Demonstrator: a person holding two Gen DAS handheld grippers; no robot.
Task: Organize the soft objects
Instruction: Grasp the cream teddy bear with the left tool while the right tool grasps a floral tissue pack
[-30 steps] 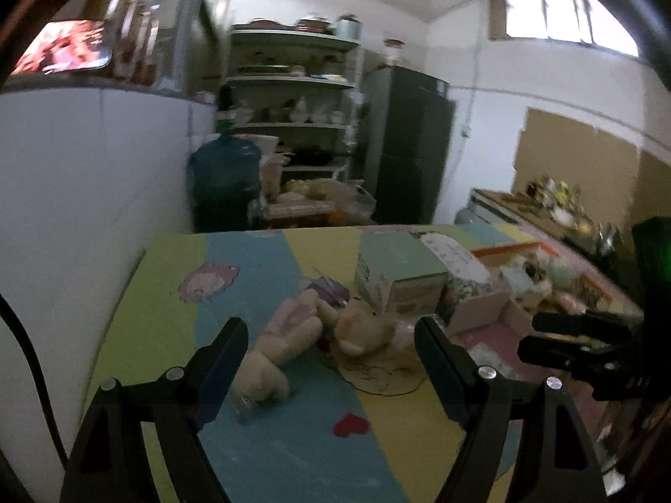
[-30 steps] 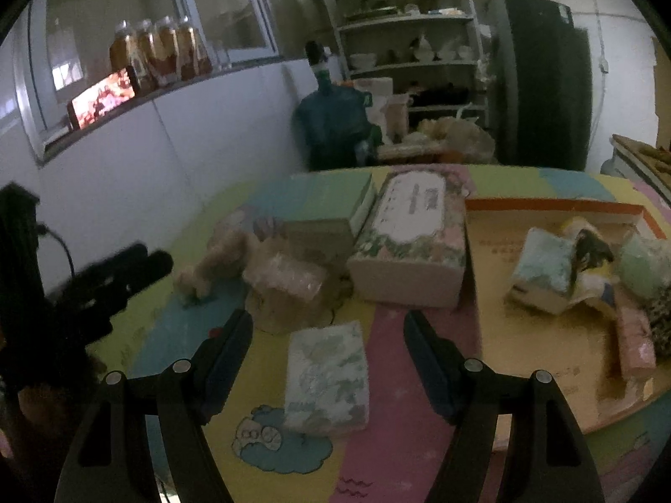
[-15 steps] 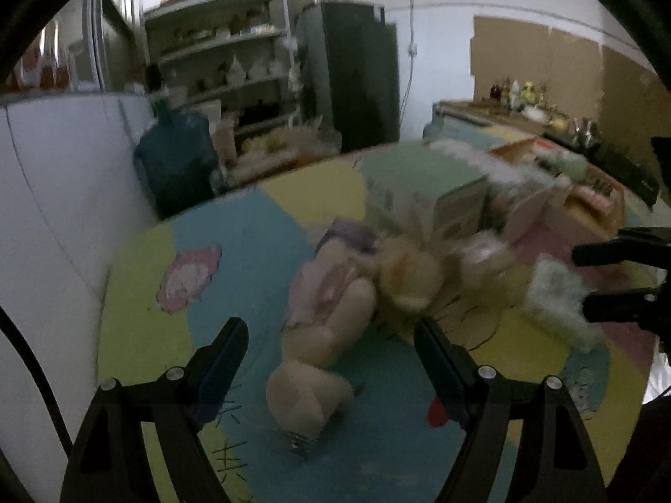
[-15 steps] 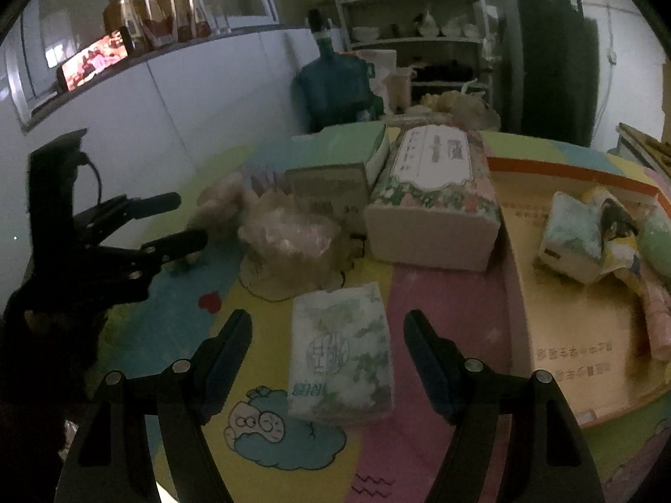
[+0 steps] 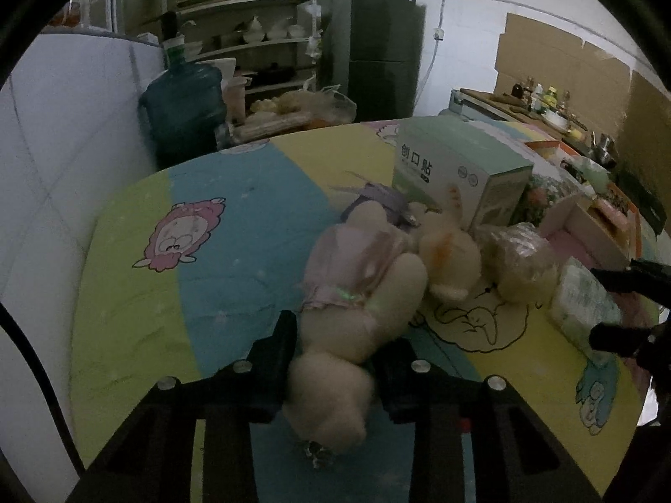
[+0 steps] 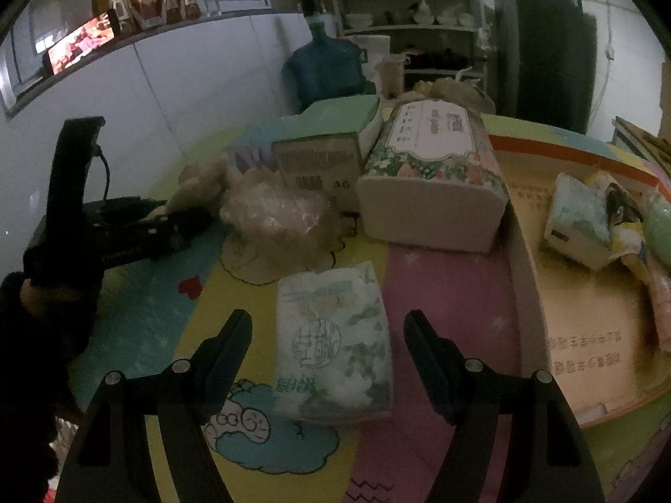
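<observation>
Left gripper [image 5: 335,346]: black two-finger tongs, jaws clamped tight on the lower leg of a cream plush doll in a pale pink dress [image 5: 365,276]; foot bulging out behind the pads.

Plush doll: lying on the table's pastel cartoon-print mat [image 5: 235,260], head end toward a pale green cardboard box with printed characters [image 5: 457,167], body touching a second cream plush toy [image 5: 451,257].

Clear crinkled plastic bag of soft filling [image 5: 520,260]: just beside the second toy, on the mat.

Right gripper [image 6: 327,346]: black two-finger tongs, jaws spread wide, holding nothing; pads either side of, and apart from, a soft white-and-green floral tissue pack [image 6: 333,348] lying flat on the mat.

Floral-wrapped white tissue block [image 6: 432,184]: behind the pack, beside the green box.

Shallow tan cardboard tray with orange rim [image 6: 587,335]: right of the pack, holding a small pale tissue packet [image 6: 576,222] and other soft items.

Blue water jug [image 6: 327,67]: on the floor beyond the table.
</observation>
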